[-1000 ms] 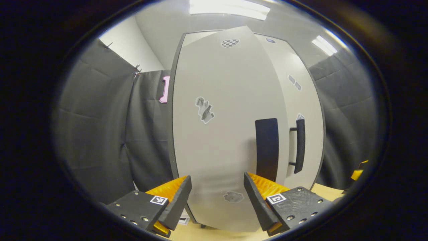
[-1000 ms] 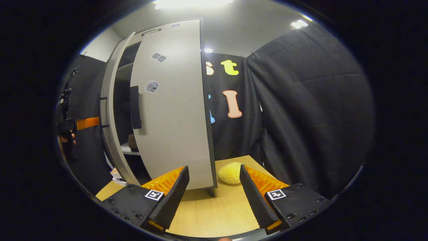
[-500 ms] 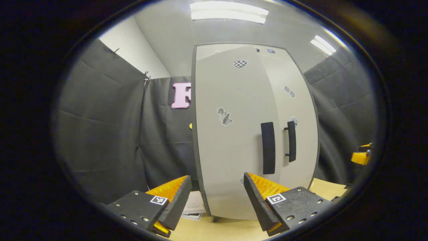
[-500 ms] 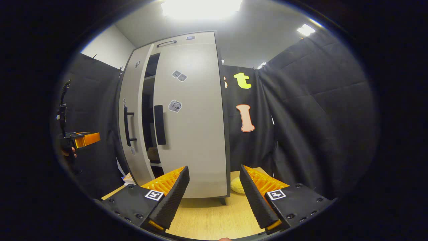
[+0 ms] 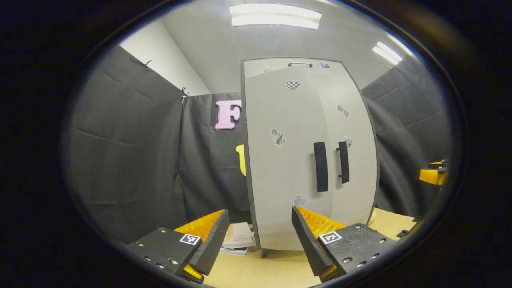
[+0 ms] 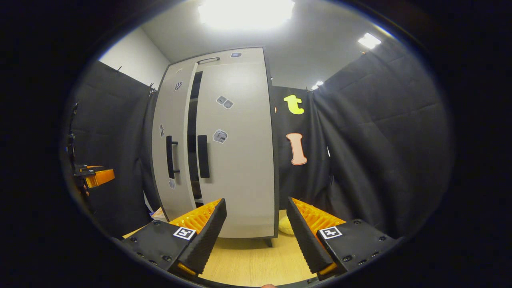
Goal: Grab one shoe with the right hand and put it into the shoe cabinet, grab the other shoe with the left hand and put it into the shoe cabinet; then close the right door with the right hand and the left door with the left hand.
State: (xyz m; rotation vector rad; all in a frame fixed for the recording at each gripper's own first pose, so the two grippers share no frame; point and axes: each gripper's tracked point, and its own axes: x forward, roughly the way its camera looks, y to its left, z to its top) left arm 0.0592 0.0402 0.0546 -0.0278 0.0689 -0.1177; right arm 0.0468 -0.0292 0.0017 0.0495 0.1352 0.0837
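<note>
Shoe cabinet, far on the worktop, doors ajar with a dark gap, shoes unseen; left gripper and right gripper wide open, empty; we should press each door flat beside its handle.

1. One shoe cabinet.
2. Two cabinet doors: the left door and the right door.
3. Two black door handles, one on each door.
4. Two grippers: the left gripper and the right gripper.
5. One yellow soft thing beside the cabinet's foot.
6. One small stack of papers on the wooden floor.
</note>
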